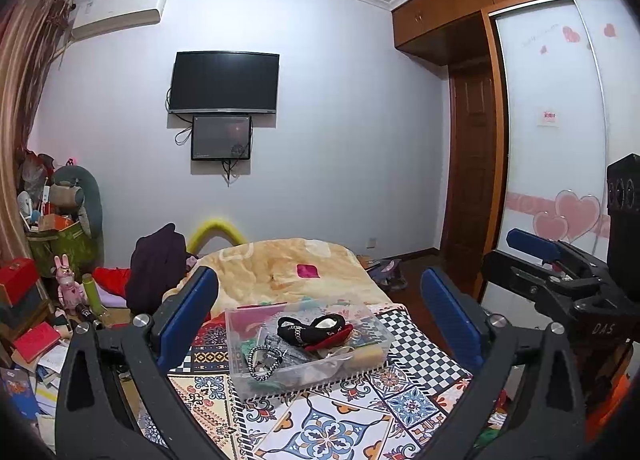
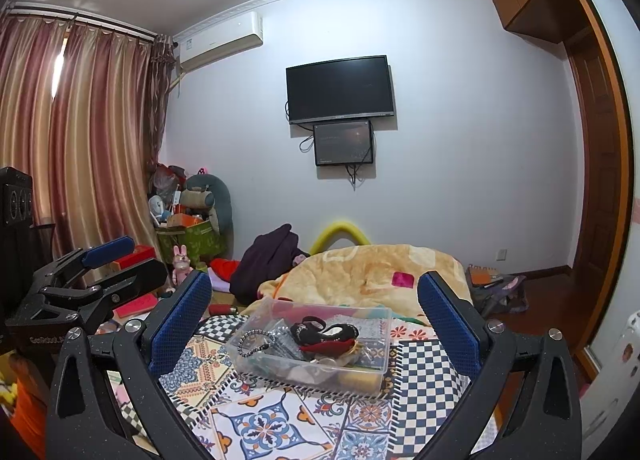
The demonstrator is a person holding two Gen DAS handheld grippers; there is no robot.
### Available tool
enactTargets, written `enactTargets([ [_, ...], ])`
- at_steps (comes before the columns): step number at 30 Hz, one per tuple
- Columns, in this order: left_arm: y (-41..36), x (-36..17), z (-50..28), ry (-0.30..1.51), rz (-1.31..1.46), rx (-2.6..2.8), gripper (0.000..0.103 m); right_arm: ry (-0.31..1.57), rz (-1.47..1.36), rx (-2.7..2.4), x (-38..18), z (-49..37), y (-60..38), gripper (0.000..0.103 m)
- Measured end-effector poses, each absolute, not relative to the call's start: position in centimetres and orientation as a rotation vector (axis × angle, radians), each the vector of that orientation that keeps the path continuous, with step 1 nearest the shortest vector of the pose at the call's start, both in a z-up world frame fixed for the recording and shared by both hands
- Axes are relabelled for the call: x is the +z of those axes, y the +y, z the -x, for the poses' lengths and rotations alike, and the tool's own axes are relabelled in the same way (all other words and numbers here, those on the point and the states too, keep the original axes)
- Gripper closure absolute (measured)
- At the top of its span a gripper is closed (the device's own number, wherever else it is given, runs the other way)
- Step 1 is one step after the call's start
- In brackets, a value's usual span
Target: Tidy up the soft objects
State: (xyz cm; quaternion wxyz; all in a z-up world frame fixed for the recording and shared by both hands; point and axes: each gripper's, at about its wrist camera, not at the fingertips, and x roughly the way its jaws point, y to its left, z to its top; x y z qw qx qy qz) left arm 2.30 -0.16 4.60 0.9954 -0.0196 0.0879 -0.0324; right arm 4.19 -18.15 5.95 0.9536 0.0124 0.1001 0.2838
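A clear plastic box (image 1: 236,340) (image 2: 384,356) sits on the patterned bedspread (image 1: 332,424) (image 2: 260,424). It holds several small soft items: a black and red pouch (image 1: 316,330) (image 2: 324,334), a beaded loop (image 1: 262,360) (image 2: 250,340), and green and yellow pieces. My left gripper (image 1: 320,312) is open and empty, held above and in front of the box. My right gripper (image 2: 316,312) is open and empty, likewise short of the box. Each gripper shows at the edge of the other's view.
A cream blanket (image 1: 280,264) (image 2: 360,272) lies bunched beyond the box. A dark garment (image 1: 158,260) (image 2: 268,256) and a cluttered pile (image 1: 60,220) (image 2: 188,220) stand at the left. A wardrobe (image 1: 552,120) and a door (image 2: 596,180) are at the right.
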Motion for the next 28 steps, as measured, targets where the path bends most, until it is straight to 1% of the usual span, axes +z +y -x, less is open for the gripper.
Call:
enactTargets([
  [28, 1.0, 4.6, -2.4, 0.207, 0.096, -0.092, 0.000, 0.199, -0.010, 0.575, 5.4, -4.6, -18.5, 0.000],
])
